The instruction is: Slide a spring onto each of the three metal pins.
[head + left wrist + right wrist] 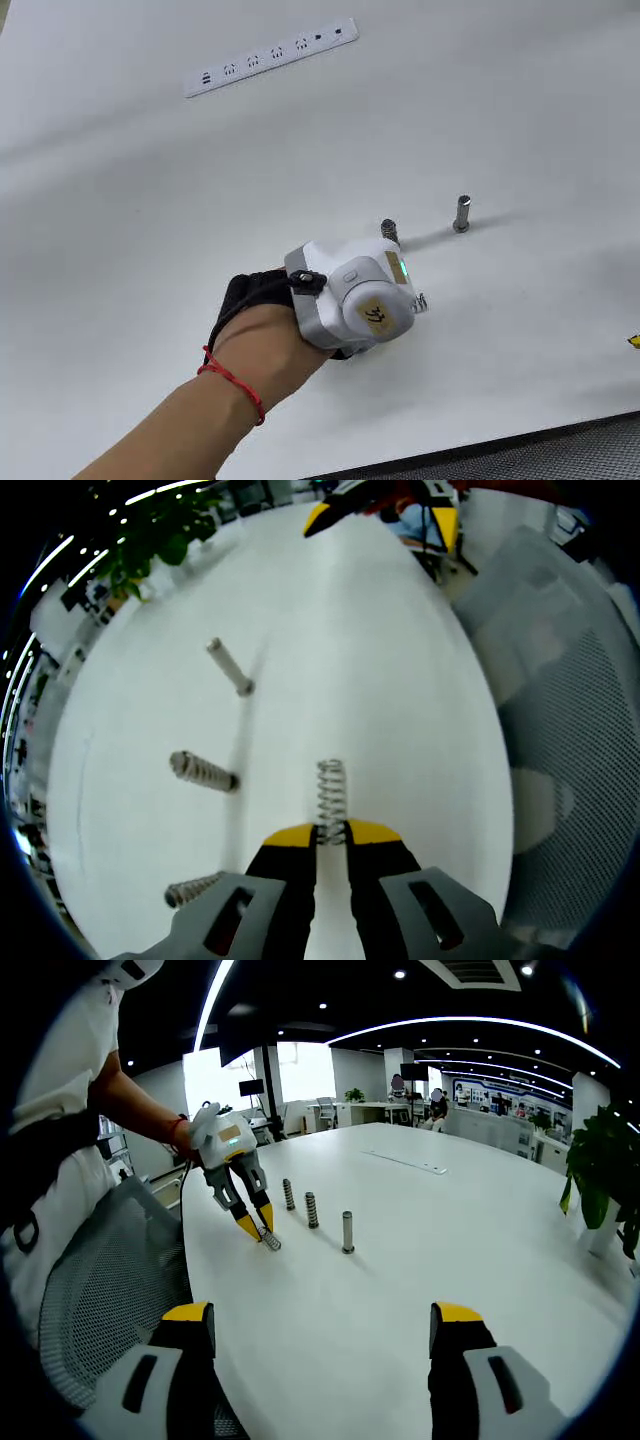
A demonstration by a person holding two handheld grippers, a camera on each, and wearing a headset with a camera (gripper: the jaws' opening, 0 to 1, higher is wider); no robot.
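The left gripper (331, 832) pinches one end of the loose spring (331, 792), low over the white table (420, 680). Its own view shows this; the head view hides the tips and one pin behind the gripper's body. Close by stand the first pin (195, 889) and second pin (203, 771), both wearing springs, then the bare pin (230, 667). A gloved hand (255, 310) tips the gripper down. Far back, the right gripper (322, 1325) has its jaws wide apart.

The left gripper (331, 832), angled down from a gloved hand (250, 300), pinches a spring (331, 790); the right gripper (322, 1312) hovers, jaws wide apart.
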